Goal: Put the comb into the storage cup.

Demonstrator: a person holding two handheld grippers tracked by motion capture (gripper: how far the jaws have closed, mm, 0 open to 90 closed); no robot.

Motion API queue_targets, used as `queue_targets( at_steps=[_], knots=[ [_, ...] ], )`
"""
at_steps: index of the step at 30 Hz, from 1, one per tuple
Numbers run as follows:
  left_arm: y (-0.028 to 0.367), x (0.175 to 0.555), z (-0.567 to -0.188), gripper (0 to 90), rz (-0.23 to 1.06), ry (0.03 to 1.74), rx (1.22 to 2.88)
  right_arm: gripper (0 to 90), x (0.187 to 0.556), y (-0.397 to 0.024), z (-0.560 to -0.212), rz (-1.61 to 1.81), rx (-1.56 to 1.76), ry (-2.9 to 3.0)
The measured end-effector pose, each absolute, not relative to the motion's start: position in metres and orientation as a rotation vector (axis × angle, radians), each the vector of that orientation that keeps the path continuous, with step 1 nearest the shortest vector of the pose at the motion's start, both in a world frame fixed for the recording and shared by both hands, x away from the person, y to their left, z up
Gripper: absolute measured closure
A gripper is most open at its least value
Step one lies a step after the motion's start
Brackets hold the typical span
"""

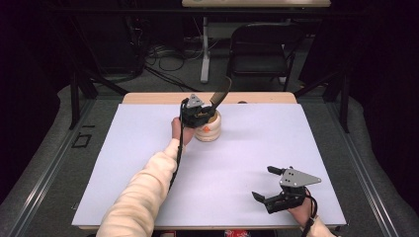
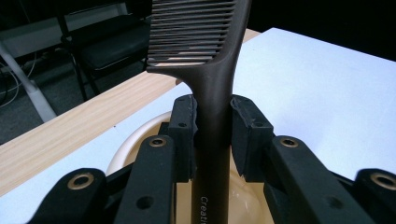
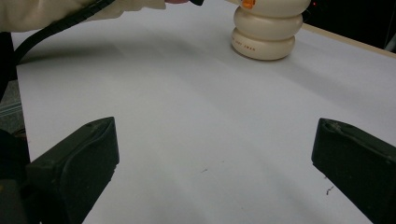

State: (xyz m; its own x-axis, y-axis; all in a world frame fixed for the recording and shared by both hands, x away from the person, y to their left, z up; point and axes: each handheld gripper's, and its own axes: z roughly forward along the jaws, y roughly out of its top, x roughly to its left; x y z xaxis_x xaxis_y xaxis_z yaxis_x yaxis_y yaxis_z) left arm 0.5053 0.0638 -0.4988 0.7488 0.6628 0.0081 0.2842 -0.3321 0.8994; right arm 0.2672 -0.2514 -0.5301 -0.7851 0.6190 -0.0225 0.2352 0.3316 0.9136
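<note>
Item: comb (image 2: pixel 212 84), dark brown, long-handled. Location: upper middle of the high view, standing over a cream ribbed holder (image 1: pixel 208 129) on the white counter (image 1: pixel 148 163). In the left claw view its teeth fill the top centre of the frame and its handle runs straight down between the pads into the holder's pale opening.

Step in hand, as judged: the comb's handle is partly inside the holder. Whether it is going in or coming out cannot be told.

Left claw (image 1: pixel 196 112): clenched on the comb's handle, one pad on each side, just below the teeth. Pose: forearm in a cream sleeve (image 1: pixel 141 190) reaching from the lower left of the high view up toward the middle, the claw directly above the holder's mouth, the comb tilting toward the upper right.

Right claw (image 1: pixel 267 185): released, jaws wide apart, nothing between them. Pose: low over the counter at the lower right of the high view, well apart from the holder and pointing toward the left of the frame.

Next move, as judged: a straight line along the handle's axis, with the grip kept firm so the comb does not tip the light holder over.
</note>
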Motion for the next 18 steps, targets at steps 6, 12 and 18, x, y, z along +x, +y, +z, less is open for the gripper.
queue_targets(
  at_steps=[6,12,18],
  knots=[
    [0.0635,0.5055,-0.5000,71.5,0.454,0.729,1.933,0.2,0.2673,-0.2514,-0.5300,1.440,0.756,2.235],
    [0.0631,0.5057,-0.5012,71.4,0.446,0.731,1.942,0.2,0.2672,-0.2514,-0.5300,1.441,0.757,2.233],
    [0.0640,0.5038,-0.5033,69.2,0.437,0.722,1.935,0.2,0.2672,-0.2514,-0.5300,1.443,0.754,2.233]
  ],
)
